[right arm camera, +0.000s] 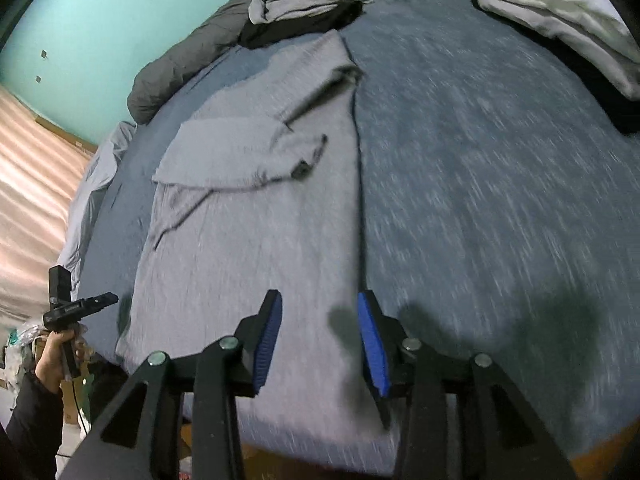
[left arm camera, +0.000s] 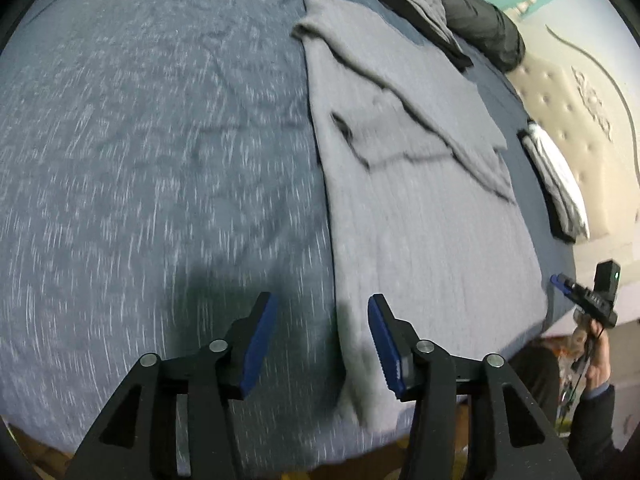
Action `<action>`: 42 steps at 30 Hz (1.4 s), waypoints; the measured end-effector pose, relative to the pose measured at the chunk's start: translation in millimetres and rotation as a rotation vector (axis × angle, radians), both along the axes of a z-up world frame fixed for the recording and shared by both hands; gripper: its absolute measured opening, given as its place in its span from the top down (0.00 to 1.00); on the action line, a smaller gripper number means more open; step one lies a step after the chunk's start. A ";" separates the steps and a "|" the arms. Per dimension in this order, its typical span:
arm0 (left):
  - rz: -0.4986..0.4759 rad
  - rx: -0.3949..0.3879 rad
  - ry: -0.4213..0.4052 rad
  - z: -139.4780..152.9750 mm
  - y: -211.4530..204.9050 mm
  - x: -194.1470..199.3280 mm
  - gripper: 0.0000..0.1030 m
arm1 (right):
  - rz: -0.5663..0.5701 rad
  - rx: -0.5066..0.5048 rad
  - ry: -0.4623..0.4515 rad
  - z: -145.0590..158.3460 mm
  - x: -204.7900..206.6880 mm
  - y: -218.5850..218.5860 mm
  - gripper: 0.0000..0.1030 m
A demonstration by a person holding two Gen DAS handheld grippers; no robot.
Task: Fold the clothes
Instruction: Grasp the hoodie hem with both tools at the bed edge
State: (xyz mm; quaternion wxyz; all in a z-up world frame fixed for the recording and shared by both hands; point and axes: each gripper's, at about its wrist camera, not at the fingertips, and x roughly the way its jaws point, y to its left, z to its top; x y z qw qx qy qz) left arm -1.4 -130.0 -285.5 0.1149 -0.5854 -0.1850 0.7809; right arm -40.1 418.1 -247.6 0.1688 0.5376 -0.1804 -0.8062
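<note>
Lying flat on the blue bedspread, the grey sweater has its sleeves folded across; left gripper and right gripper both hover half-open, empty

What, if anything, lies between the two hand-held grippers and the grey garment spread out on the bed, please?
Nothing visible does. The left hand-held gripper and the right hand-held gripper both hang open and empty directly above the near end of the grey garment, with only air between. The other clothes sit further back.
</note>
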 end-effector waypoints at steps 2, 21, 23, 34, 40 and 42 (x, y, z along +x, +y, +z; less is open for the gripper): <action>-0.010 0.001 -0.005 0.5 3.4 9.8 0.49 | 0.010 -0.011 -0.014 0.8 14.4 4.9 0.55; -0.074 0.041 -0.100 -30.9 43.2 47.6 0.44 | 0.084 0.011 -0.116 -24.1 25.5 -17.2 0.54; -0.081 0.051 -0.104 -32.8 45.3 47.9 0.44 | 0.093 0.017 -0.121 -26.1 24.8 -20.6 0.54; -0.125 0.049 -0.067 -14.4 50.3 48.6 0.85 | 0.154 0.012 -0.080 -23.6 27.4 -27.8 0.94; -0.131 0.052 -0.002 18.9 41.3 48.8 0.92 | 0.156 -0.024 -0.008 7.2 32.4 -21.1 0.95; -0.126 0.054 0.016 28.1 39.3 48.3 0.93 | 0.158 -0.030 0.011 16.2 33.2 -19.3 0.95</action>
